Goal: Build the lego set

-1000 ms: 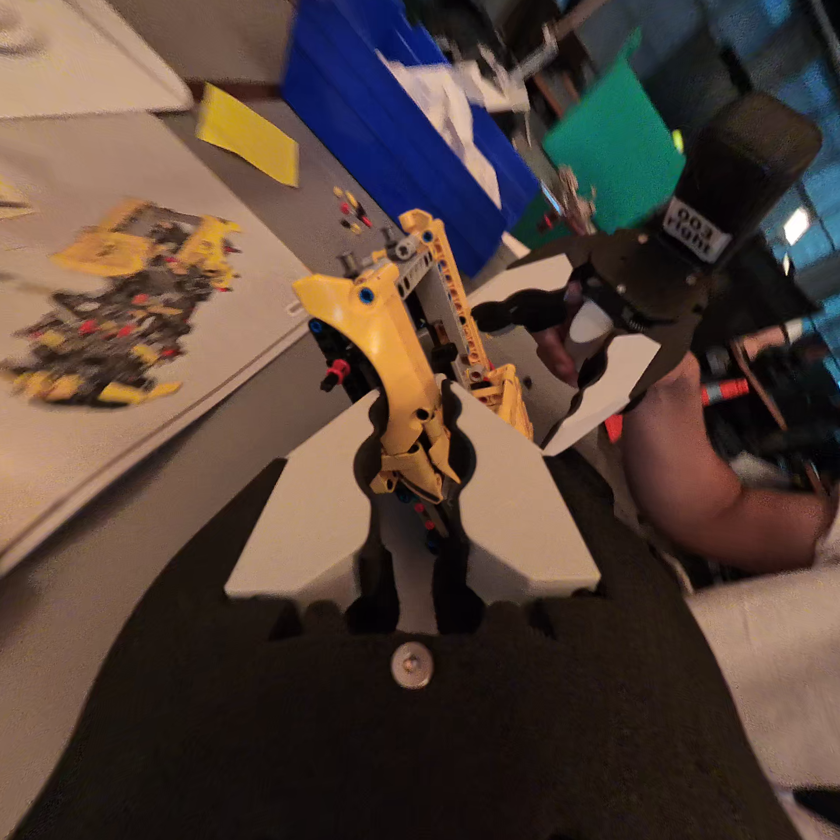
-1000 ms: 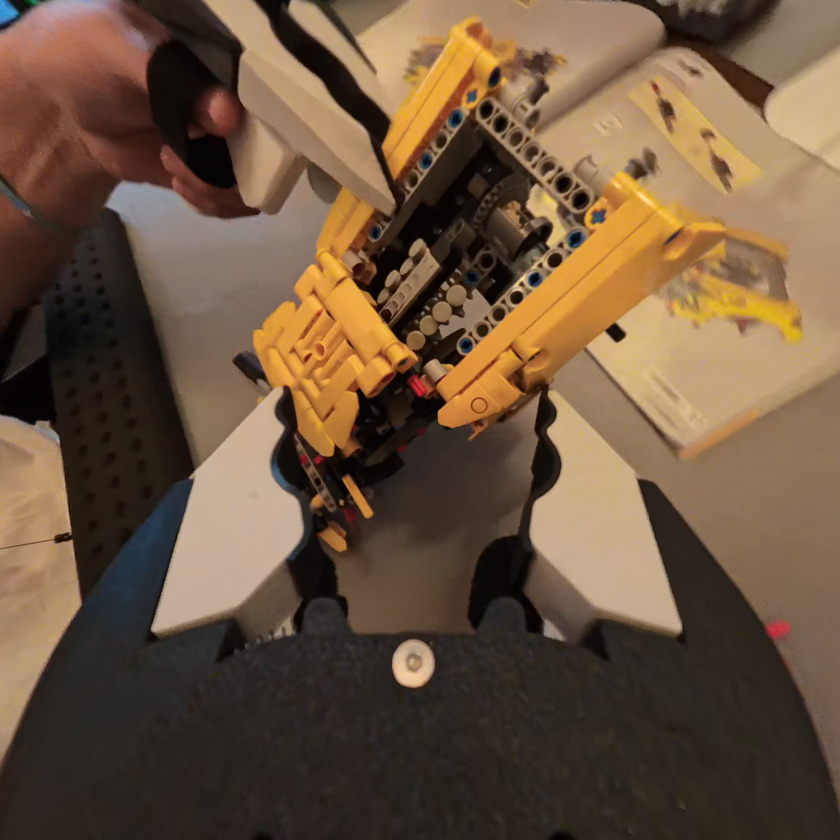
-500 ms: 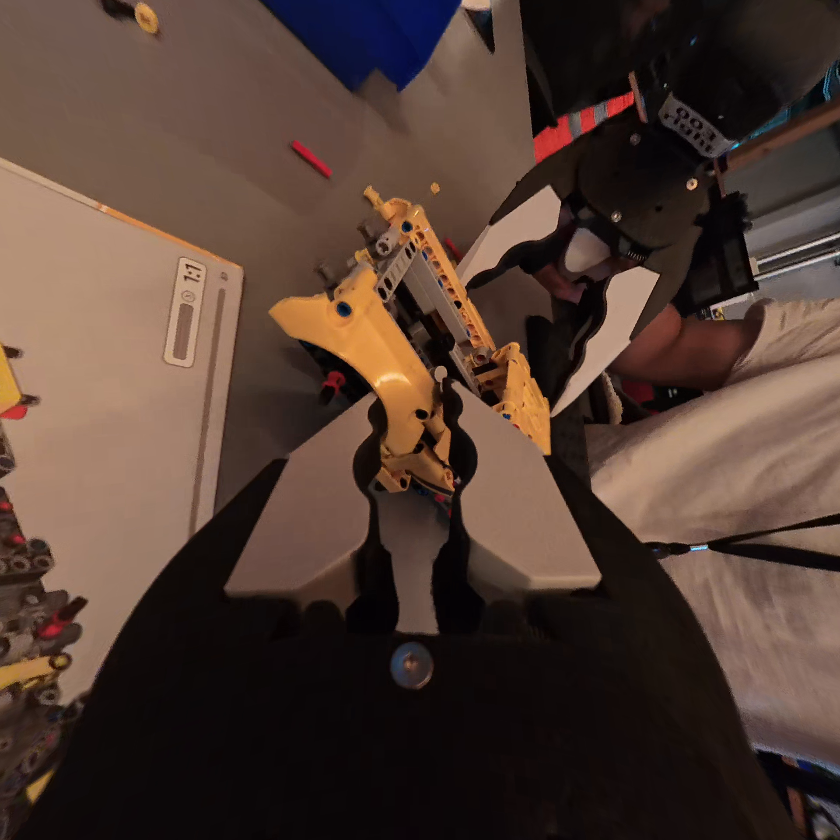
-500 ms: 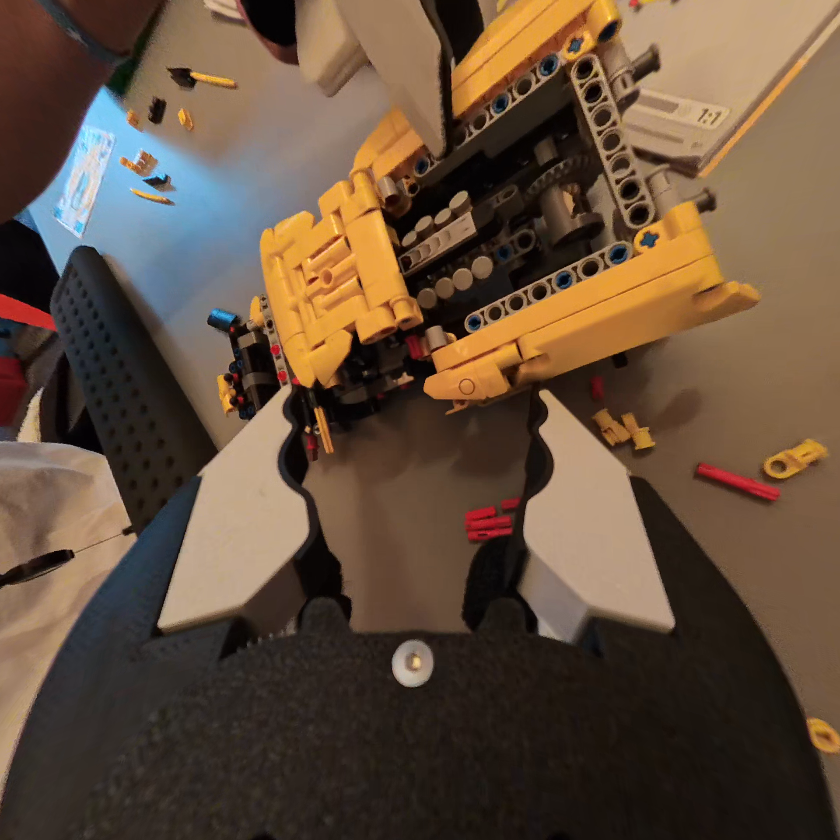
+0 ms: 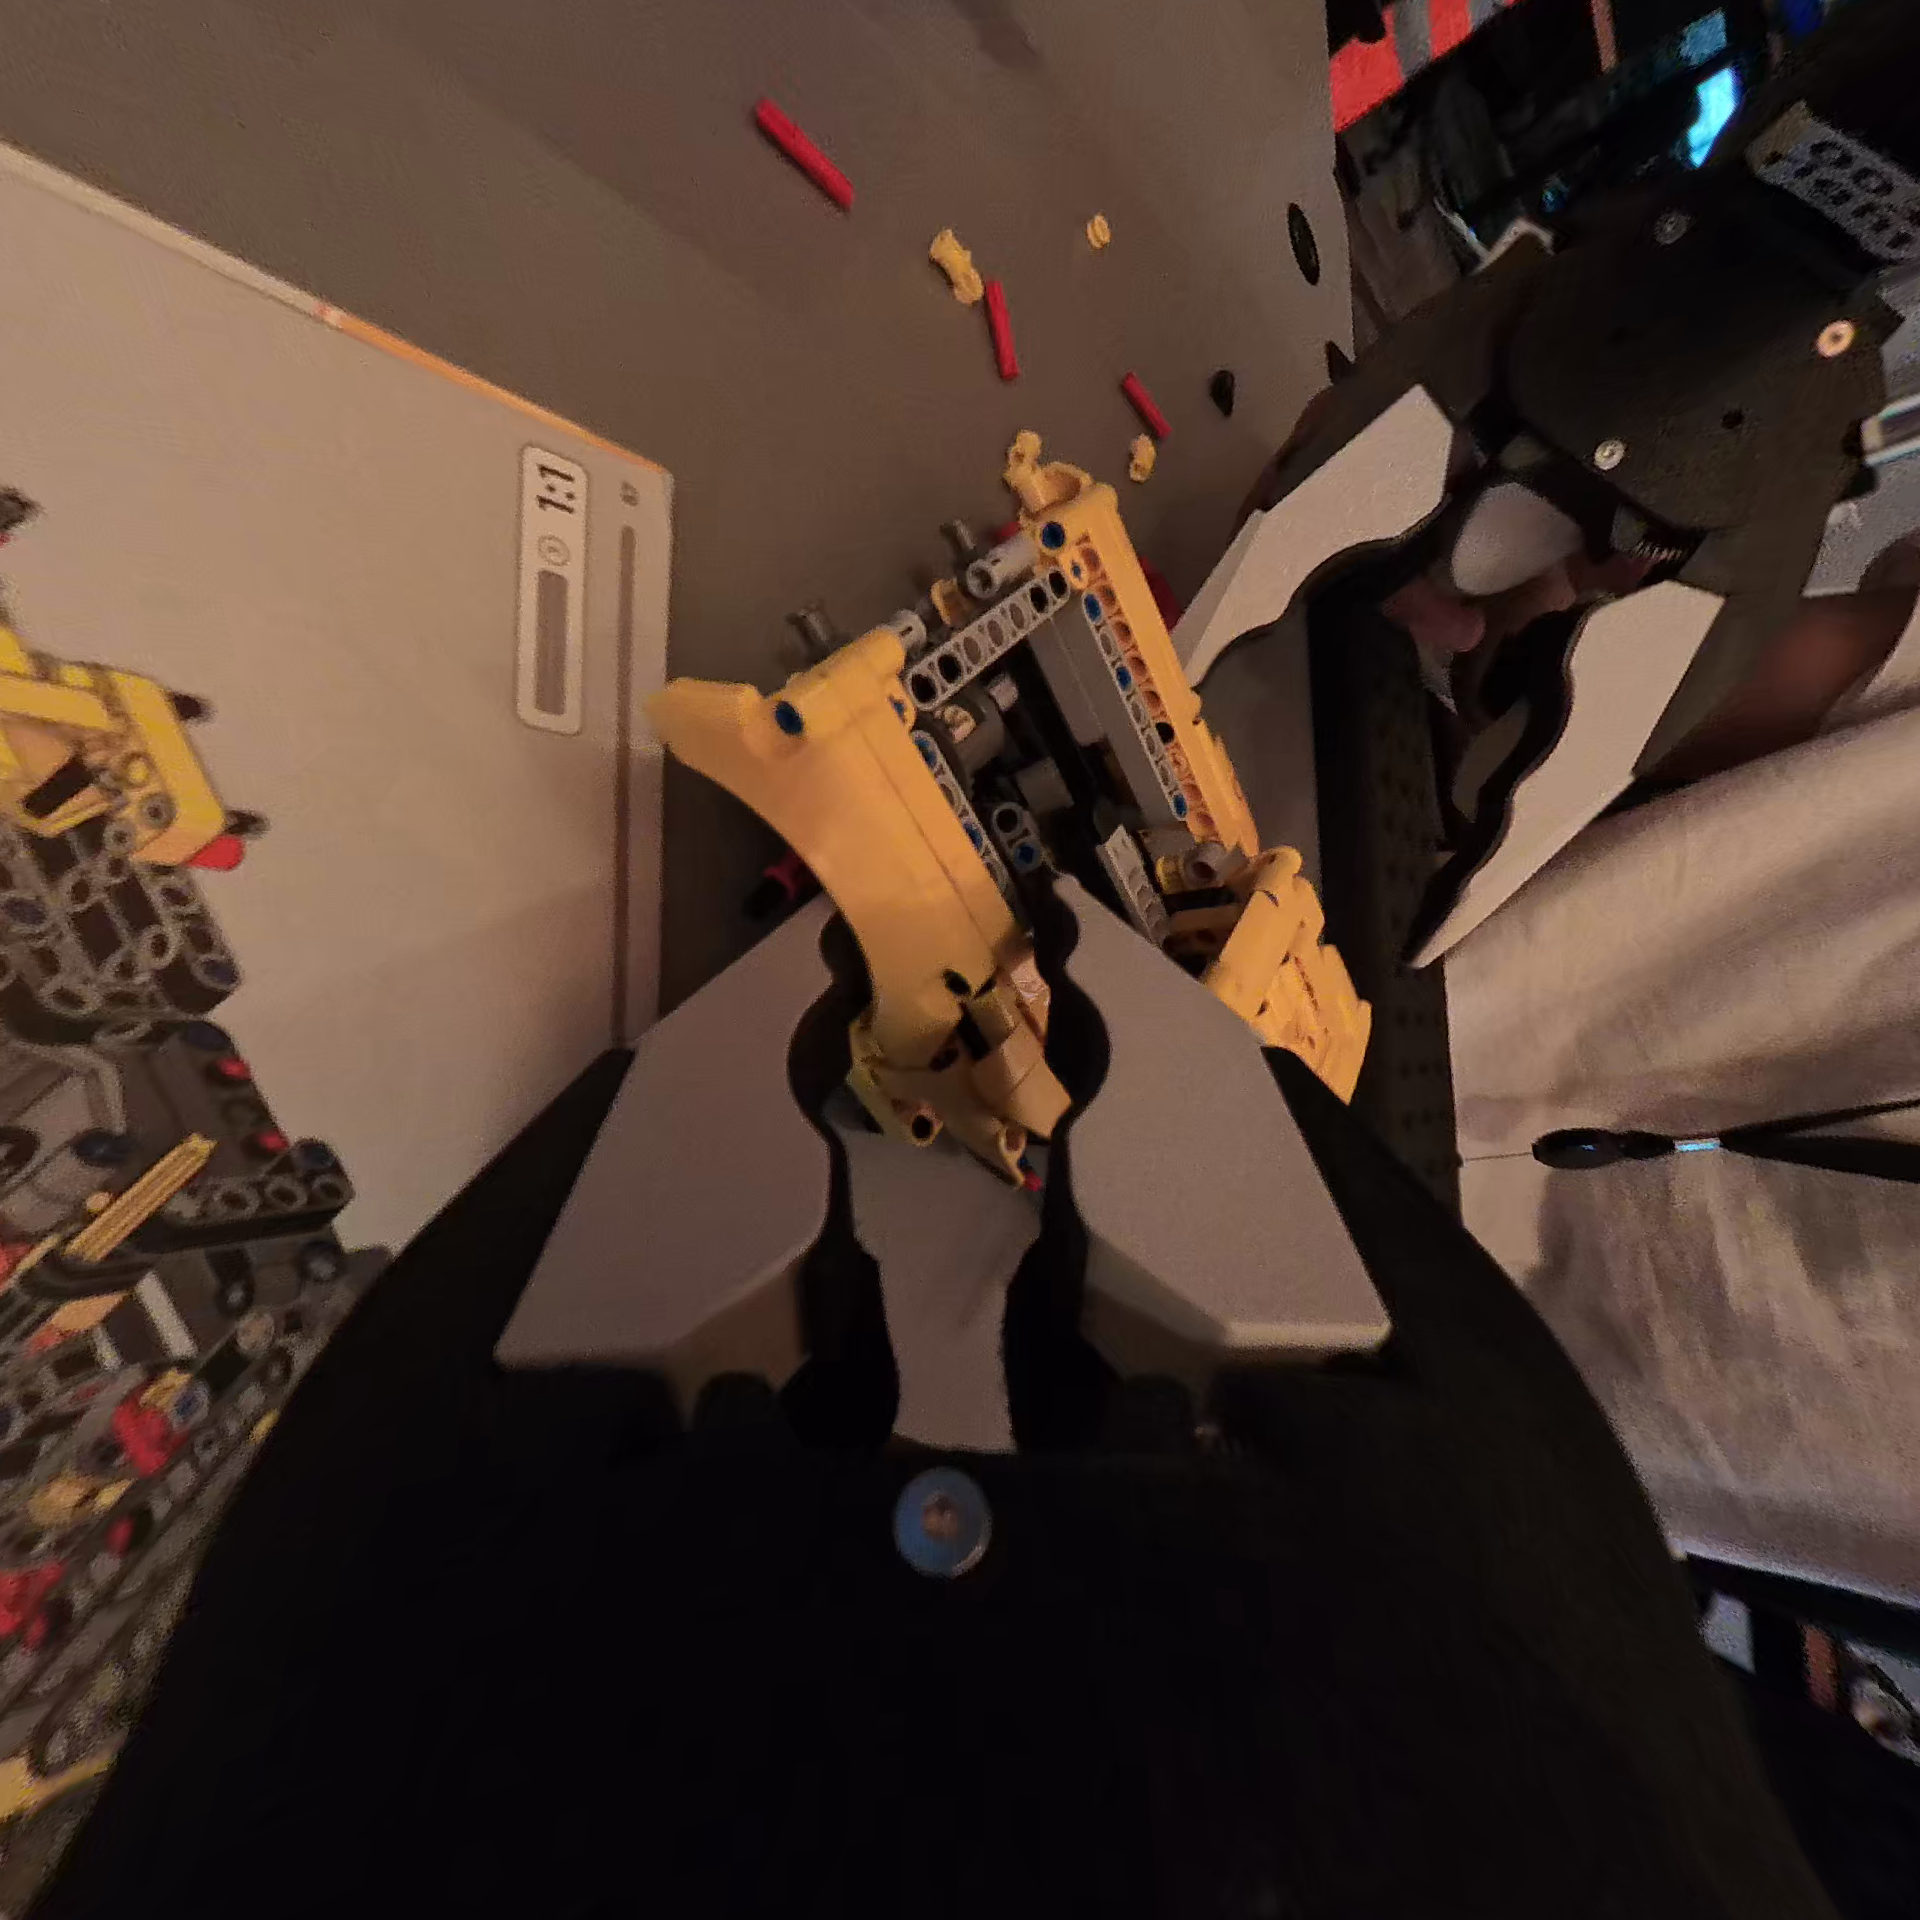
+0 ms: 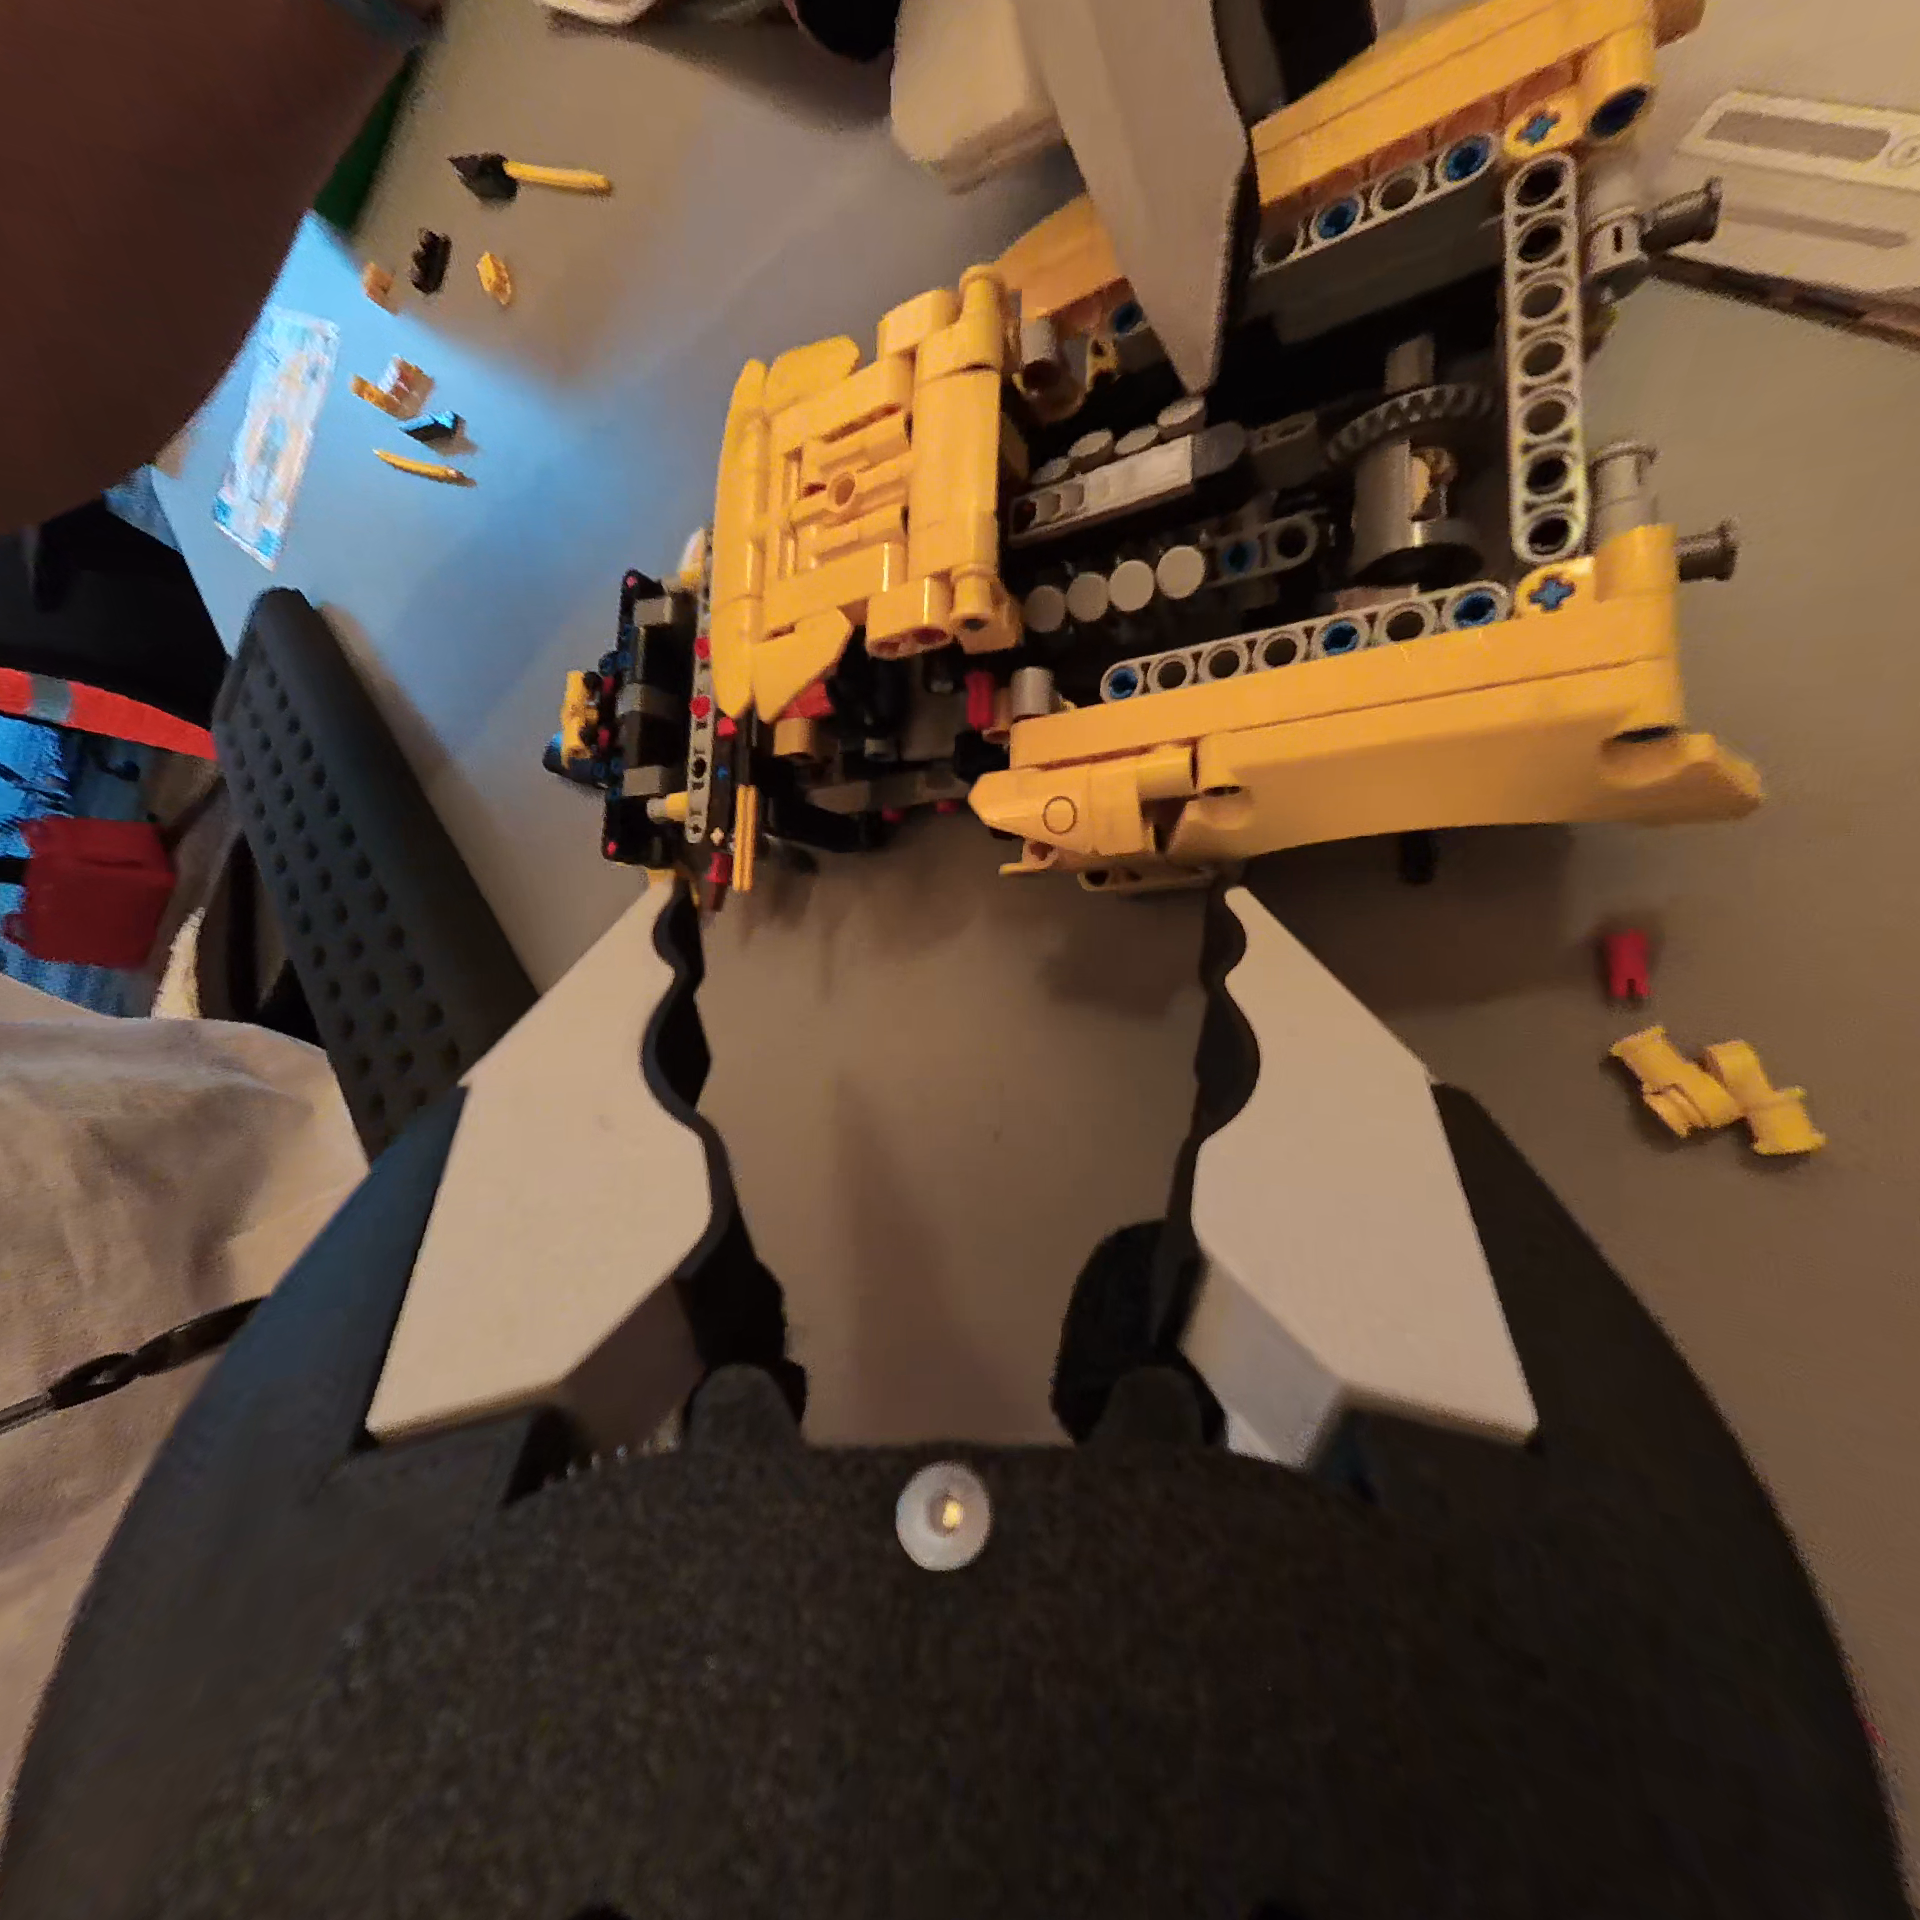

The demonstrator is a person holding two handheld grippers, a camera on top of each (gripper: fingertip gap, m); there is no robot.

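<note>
The half-built yellow and black lego vehicle (image 5: 862, 790) is clamped by one yellow side panel in my left gripper (image 5: 945, 914), which is shut on it. In the right wrist view the model (image 6: 1351, 717) lies sideways, low over the grey table (image 6: 935, 1091), with its grey beams and gears exposed. I cannot tell whether it touches the table. A left finger (image 6: 1153, 156) shows at its far side. My right gripper (image 6: 948, 904) is open and empty, with its tips just short of the model. It also shows at the right in the left wrist view (image 5: 1309, 810).
The open instruction booklet (image 5: 364, 727) lies left of the model. Loose red pins (image 5: 805, 154) and yellow connectors (image 6: 1714, 1101) are scattered on the table. More small parts (image 6: 426, 312) lie beyond. A black perforated piece (image 6: 343, 862) sits by the person's lap.
My left gripper tilted down and brought the model low over the table, still gripping it. The model has slid out from between my open right fingers.
</note>
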